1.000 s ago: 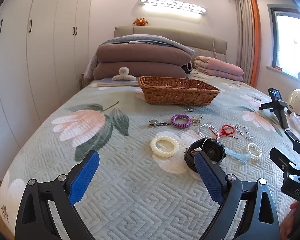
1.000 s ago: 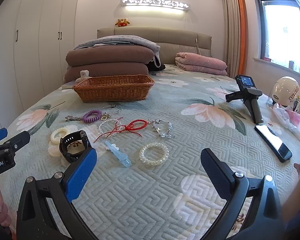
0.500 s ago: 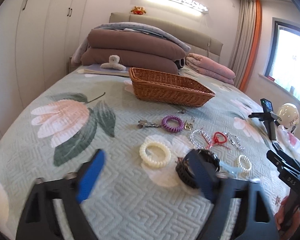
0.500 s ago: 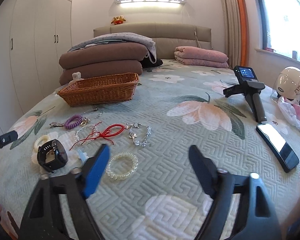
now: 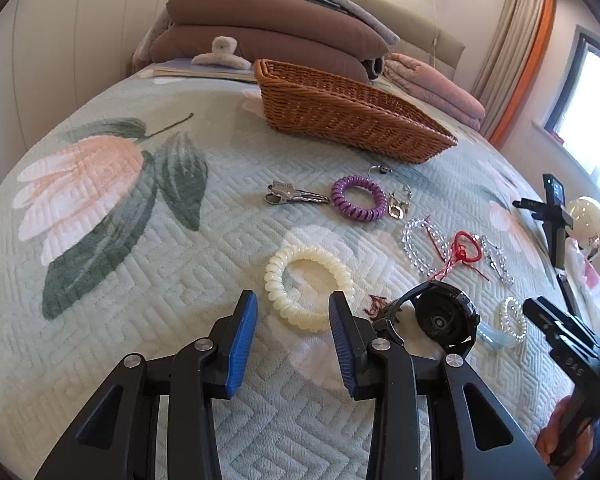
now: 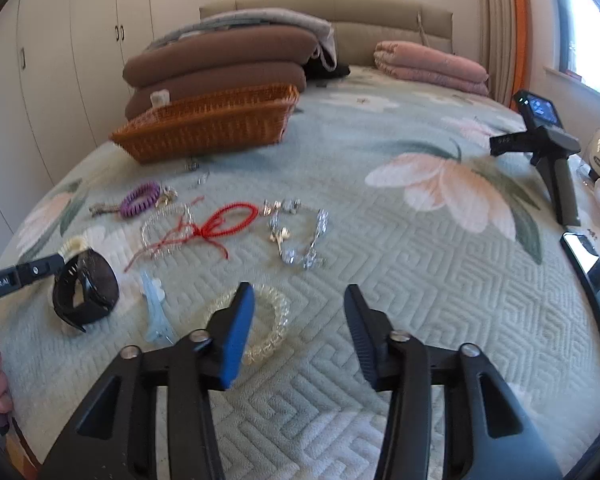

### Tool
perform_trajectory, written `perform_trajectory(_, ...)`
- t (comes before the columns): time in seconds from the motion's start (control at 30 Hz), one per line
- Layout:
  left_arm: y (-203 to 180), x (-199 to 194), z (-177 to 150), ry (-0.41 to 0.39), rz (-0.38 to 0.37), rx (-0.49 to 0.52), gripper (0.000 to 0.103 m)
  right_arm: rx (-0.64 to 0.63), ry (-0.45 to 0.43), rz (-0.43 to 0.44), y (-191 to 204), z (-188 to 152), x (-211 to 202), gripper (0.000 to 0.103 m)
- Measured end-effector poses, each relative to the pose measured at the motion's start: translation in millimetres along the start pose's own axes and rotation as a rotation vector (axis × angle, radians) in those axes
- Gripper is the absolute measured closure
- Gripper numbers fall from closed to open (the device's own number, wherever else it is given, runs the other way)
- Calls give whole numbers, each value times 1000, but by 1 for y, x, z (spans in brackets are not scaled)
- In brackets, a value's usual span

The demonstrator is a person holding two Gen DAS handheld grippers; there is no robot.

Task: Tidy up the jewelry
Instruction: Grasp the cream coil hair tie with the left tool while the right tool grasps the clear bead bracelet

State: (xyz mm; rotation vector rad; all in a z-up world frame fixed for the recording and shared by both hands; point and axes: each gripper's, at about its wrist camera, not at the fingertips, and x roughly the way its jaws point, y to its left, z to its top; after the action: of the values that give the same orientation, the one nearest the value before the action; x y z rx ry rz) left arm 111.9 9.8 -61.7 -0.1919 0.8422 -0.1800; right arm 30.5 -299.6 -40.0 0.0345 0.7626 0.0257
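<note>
Jewelry lies scattered on the bed before a wicker basket (image 5: 340,112). My left gripper (image 5: 292,316) is open just short of a cream spiral bracelet (image 5: 306,282); a black watch (image 5: 440,318) sits to its right. Beyond lie a purple spiral band (image 5: 358,200), a metal clip (image 5: 292,198), a clear bead bracelet (image 5: 418,246) and a red cord (image 5: 464,250). My right gripper (image 6: 300,308) is open, its left finger over a clear spiral bracelet (image 6: 268,320). A pale blue clip (image 6: 156,312), the watch (image 6: 86,290), a silver chain (image 6: 300,236) and the basket (image 6: 208,128) also show there.
Folded brown quilts (image 5: 268,40) and pink blankets (image 6: 428,64) are stacked at the headboard. A black tripod camera (image 6: 544,148), a phone (image 6: 596,284) and a white helmet (image 5: 586,220) sit on the right of the bed. Wardrobes line the left wall.
Both grippers have moved forward and down toward the jewelry and their jaws have narrowed. The left now faces the cream bracelet, the right reaches the clear spiral bracelet.
</note>
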Motion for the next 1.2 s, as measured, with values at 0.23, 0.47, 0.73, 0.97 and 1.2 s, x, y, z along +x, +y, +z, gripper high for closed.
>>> perform_trajectory(0.23, -15, 1, -1, -5, 37, 79, 77, -98, 54, -38, 19, -2, 12, 78)
perform_trajectory(0.47, -17, -1, 0, -24, 19, 100, 93, -96, 36, -32, 19, -2, 7, 91)
perform_trajectory(0.73, -21, -19, 9, -122, -14, 118, 95, -94, -61, -15, 24, 16, -12, 91)
perform_trajectory(0.97, -20, -32, 28, -169, -54, 125, 103, -78, -107, 38, 30, 43, -17, 91)
perform_trajectory(1.2, -5, -28, 24, -102, -60, 178, 99, -71, -117, 48, 35, 45, -12, 91)
